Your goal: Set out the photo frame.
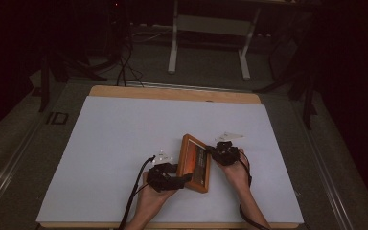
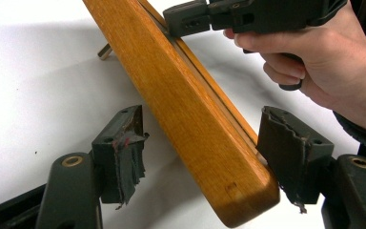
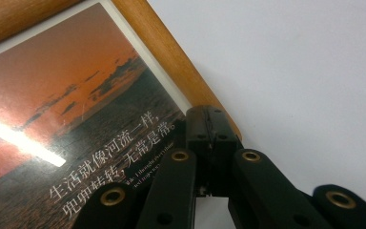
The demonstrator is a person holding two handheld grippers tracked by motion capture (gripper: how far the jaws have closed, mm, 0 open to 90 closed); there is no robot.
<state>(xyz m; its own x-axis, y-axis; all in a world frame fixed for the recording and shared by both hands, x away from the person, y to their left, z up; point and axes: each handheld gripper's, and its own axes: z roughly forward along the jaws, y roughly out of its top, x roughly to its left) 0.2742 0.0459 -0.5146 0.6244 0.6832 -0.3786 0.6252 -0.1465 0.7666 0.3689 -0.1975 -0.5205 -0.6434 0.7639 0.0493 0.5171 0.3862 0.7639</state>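
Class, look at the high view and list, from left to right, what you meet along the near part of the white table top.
Left hand-held gripper → wooden picture frame → right hand-held gripper, all on the white table top.

Hidden and cropped parts around the picture frame (image 3: 52, 100)

Its print runs off the right gripper view's left and bottom edges; the small line under the large characters is unreadable, partly covered by the right gripper (image 3: 208, 138) fingers.

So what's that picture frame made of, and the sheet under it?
The picture frame looks like solid wood with an orange-brown satin varnish: grain lines and rounded edges show. The white sheet looks like matte paper or thin board; its flat, glare-free surface leaves that open.
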